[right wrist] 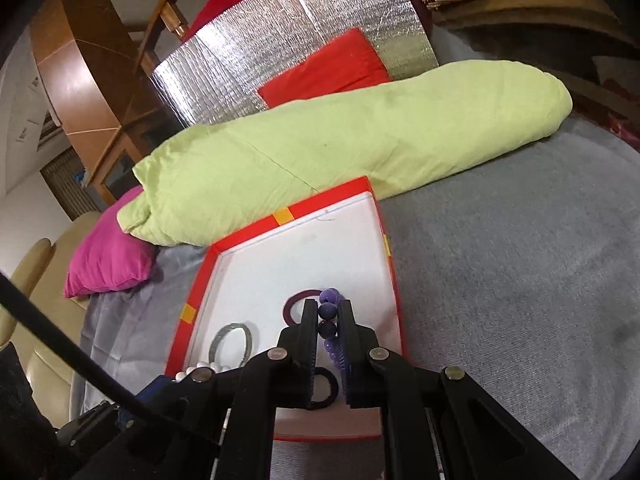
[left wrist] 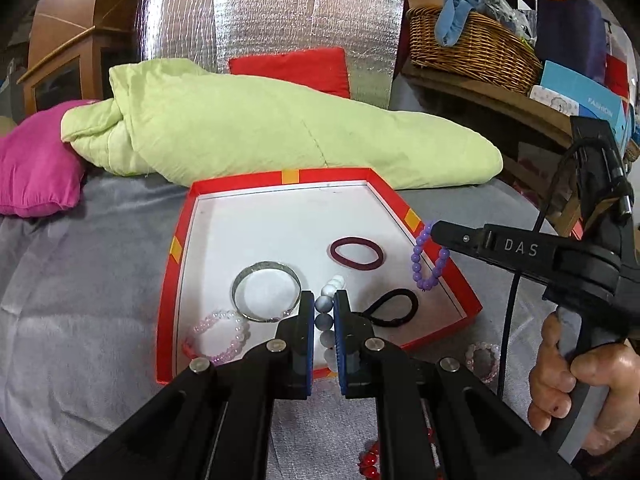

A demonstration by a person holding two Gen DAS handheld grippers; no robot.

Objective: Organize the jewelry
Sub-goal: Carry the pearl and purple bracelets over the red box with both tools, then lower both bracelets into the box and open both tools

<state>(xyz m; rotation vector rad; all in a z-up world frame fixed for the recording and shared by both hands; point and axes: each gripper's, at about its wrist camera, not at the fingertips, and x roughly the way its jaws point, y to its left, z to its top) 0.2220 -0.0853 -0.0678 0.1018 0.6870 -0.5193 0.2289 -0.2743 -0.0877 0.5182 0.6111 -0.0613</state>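
A red box lid with a white inside (left wrist: 172, 264) (right wrist: 192, 312) lies on the grey bedspread. My left gripper (left wrist: 324, 312) is shut on a white and grey bead bracelet (left wrist: 326, 308) over the tray's near part. My right gripper (right wrist: 326, 320) is shut on a purple bead bracelet (right wrist: 329, 312), which hangs over the tray's right rim in the left wrist view (left wrist: 426, 264). In the tray lie a silver bangle (left wrist: 266, 290), a pink bead bracelet (left wrist: 220, 336), a maroon hair tie (left wrist: 356, 254) and a black hair tie (left wrist: 396, 308).
A pale pink bead bracelet (left wrist: 482, 360) and red beads (left wrist: 370, 460) lie on the bedspread near the tray. A green quilt (left wrist: 260, 128), a magenta pillow (left wrist: 36, 168) and a red cushion (left wrist: 292, 68) lie behind. A wicker basket (left wrist: 468, 48) stands on a shelf at right.
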